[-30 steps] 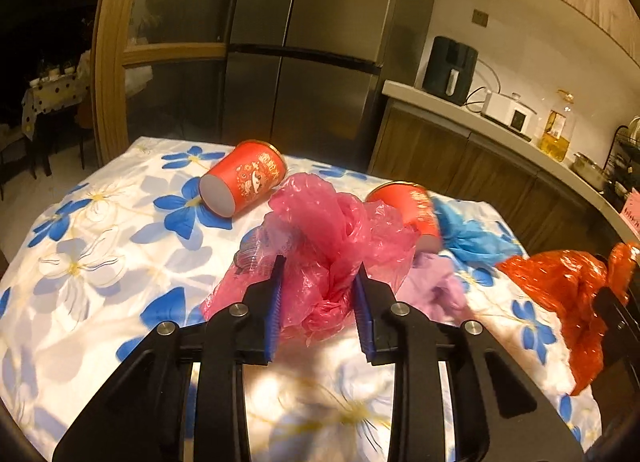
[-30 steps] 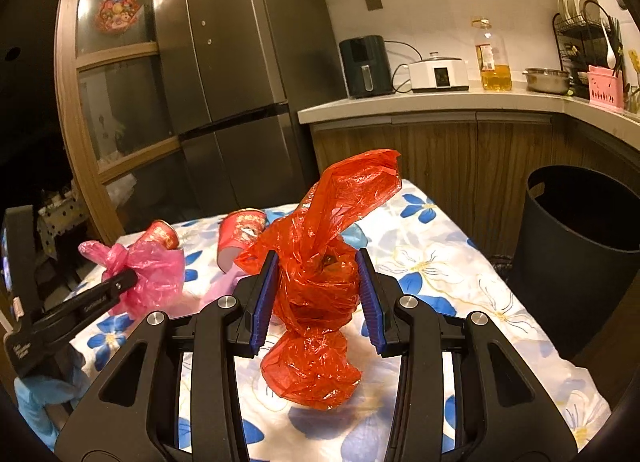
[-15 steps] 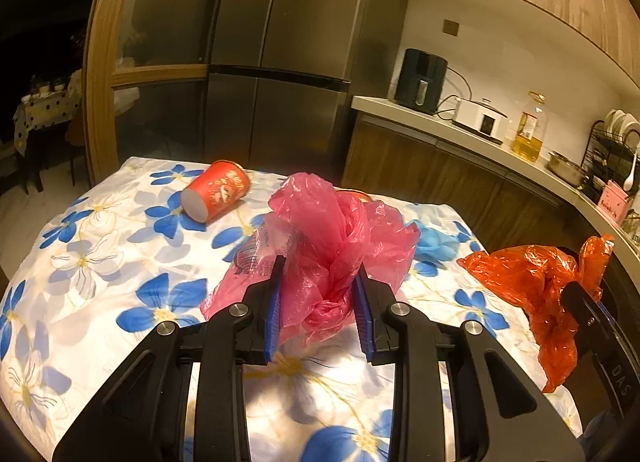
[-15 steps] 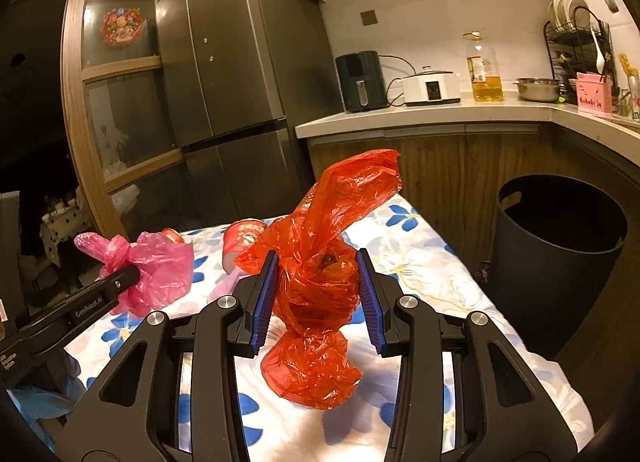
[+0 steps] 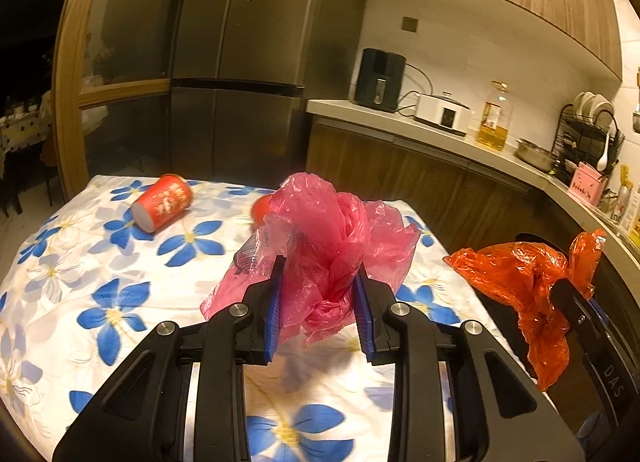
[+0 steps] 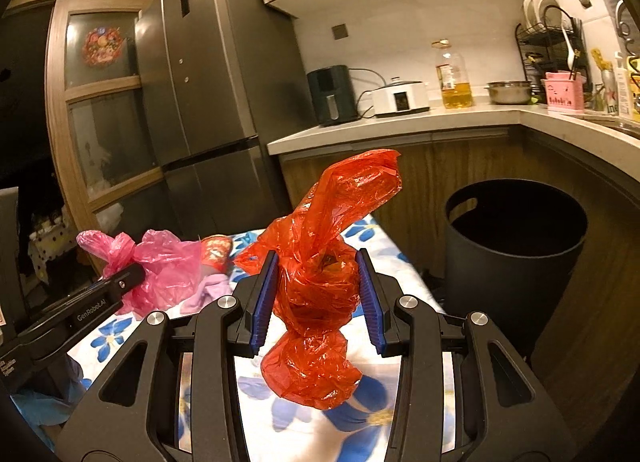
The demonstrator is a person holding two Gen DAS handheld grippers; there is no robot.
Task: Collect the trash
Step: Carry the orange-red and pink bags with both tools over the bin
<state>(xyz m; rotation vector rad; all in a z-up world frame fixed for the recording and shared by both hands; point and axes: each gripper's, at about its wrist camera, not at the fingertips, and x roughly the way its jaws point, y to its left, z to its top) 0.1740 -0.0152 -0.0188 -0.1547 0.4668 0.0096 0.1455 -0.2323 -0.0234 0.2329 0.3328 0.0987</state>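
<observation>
Beside the flowered table (image 6: 404, 262), on its right, stands the black bin (image 6: 516, 230), so carry both loads over its mouth before letting go: the left gripper (image 5: 318, 302) clamps the pink bag (image 5: 328, 238), the right gripper (image 6: 316, 294) the red bag (image 6: 320, 282), probably wrapped around something.

On the black plastic side of my left gripper (image 6: 100, 304) I read "GenRobot.AI", with small print lower on its body too blurred to make out, and on my right gripper's black side (image 5: 608, 372) I read the letters "DAS".
</observation>
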